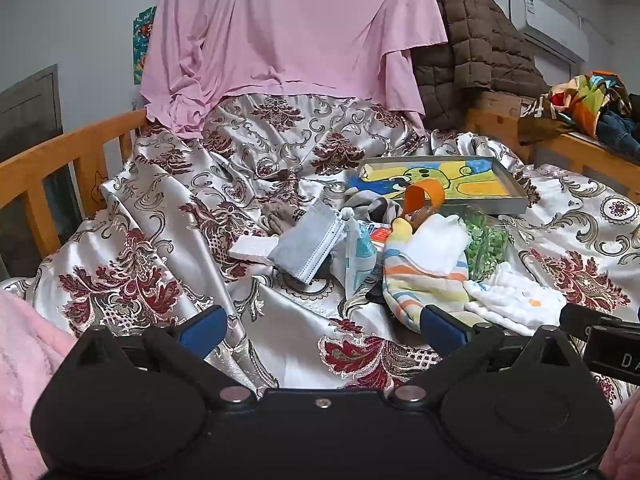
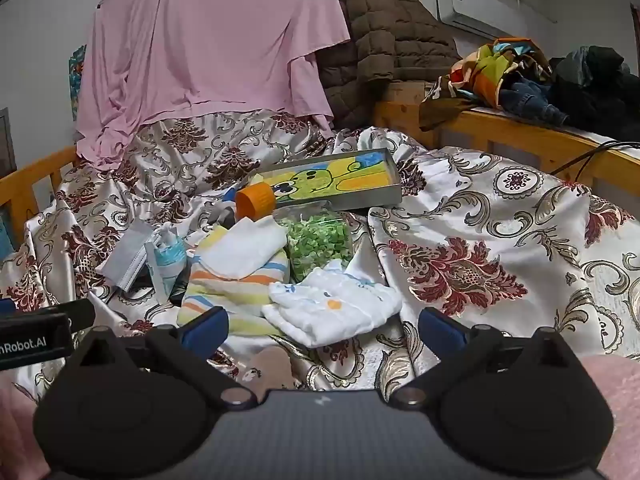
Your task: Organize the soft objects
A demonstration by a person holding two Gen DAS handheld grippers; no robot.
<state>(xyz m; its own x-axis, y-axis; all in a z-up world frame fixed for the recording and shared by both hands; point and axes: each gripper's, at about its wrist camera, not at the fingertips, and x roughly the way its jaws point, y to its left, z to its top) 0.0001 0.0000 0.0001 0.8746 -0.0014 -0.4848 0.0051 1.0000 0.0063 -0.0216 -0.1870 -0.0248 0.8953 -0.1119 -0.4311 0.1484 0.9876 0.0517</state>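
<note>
- Where the satin bedspread [image 2: 472,248] dipped toward the near edge of the bed, the soft things lay in a loose heap: a striped cloth [image 2: 236,280] in orange, yellow and blue bands, with a plain white folded cloth [image 2: 248,246] resting on top of it.
- Just beside the striped cloth, on its right in the right wrist view, sat a white quilted cloth [image 2: 336,306] with small printed marks, overlapping the striped cloth's edge.
- To the left of that heap lay a grey face mask [image 1: 308,240], and beside it a blue and white tube-like pack [image 1: 358,256].
- Behind the cloths stood a clear jar [image 2: 320,240] of green bits, tipped on its side, its orange lid [image 2: 256,200] toward the left.
- Farther back rested a shallow tin tray [image 2: 394,188] with a cartoon picture inside.
- A pink sheet [image 2: 208,52] hung over the head of the bed, with a brown quilted jacket [image 2: 384,36] beside it.
- A wooden rail [image 1: 52,160] ran along the left of the bed, and a pile of clothes [image 2: 520,80] sat on the wooden ledge at the right.
- The left hand-held gripper [image 1: 320,324] hovered over the bedspread with its blue pads [image 1: 202,330] wide apart, nothing between them.
- The right hand-held gripper [image 2: 322,326] likewise stood spread wide and empty, the near edge of the quilted cloth lying between its fingers without contact.
</note>
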